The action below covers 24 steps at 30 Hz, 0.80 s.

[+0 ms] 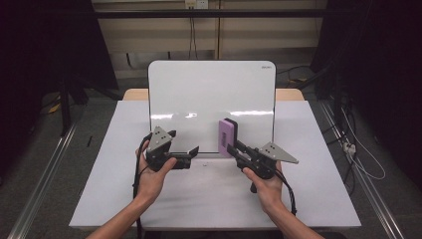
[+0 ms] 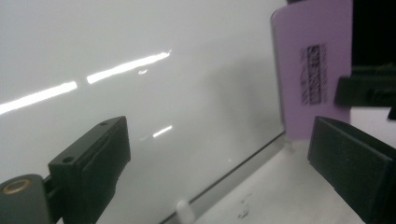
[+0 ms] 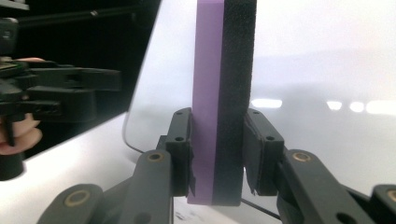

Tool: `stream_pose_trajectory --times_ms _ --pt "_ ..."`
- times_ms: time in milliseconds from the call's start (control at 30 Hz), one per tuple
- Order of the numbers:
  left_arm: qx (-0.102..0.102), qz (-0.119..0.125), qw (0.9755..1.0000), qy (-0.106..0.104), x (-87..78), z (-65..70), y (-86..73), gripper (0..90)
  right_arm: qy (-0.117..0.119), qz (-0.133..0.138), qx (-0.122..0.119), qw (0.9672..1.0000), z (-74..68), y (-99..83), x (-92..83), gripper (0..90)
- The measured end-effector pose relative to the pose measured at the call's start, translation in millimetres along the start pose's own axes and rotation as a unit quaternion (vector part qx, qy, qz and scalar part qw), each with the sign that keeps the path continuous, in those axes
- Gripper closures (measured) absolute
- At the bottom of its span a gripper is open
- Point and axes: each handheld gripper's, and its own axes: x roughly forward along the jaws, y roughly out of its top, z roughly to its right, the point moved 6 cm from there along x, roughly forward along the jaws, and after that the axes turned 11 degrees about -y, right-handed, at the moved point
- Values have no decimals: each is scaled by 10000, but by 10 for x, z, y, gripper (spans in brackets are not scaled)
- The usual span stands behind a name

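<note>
Two tongs (image 1: 195, 151), one eraser (image 1: 228, 137), one whiteboard (image 1: 199, 94)

Small grey brand mark at far right corner of whiteboard (image 1: 211, 99), too small to read; black printed label on purple eraser (image 2: 314, 65), illegible.

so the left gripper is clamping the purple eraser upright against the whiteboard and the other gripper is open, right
Not quite: the right gripper clamps the purple eraser, as the right gripper view shows. The left gripper is the open one. The eraser is upright against the whiteboard.
</note>
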Motion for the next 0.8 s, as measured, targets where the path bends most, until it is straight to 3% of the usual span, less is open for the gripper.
stream_pose_trajectory --times_ms 300,433,567,667,800 --pt "-148 -214 9993 285 -198 -157 -216 74 -366 -131 -518 9979 193 70 -138 669" --pt "-234 -245 9990 287 -286 -195 -301 92 -512 -215 -669 9962 294 86 -203 671" --pt "-250 -293 9990 241 -372 -203 -365 92 -715 -302 -854 9933 411 79 -265 672" --pt "-321 -257 9984 385 -447 -224 -415 88 -885 -369 -936 9910 492 74 -302 673" --pt "-401 -256 9980 428 -535 -246 -512 72 -1043 -451 -1170 9866 557 83 -331 674"
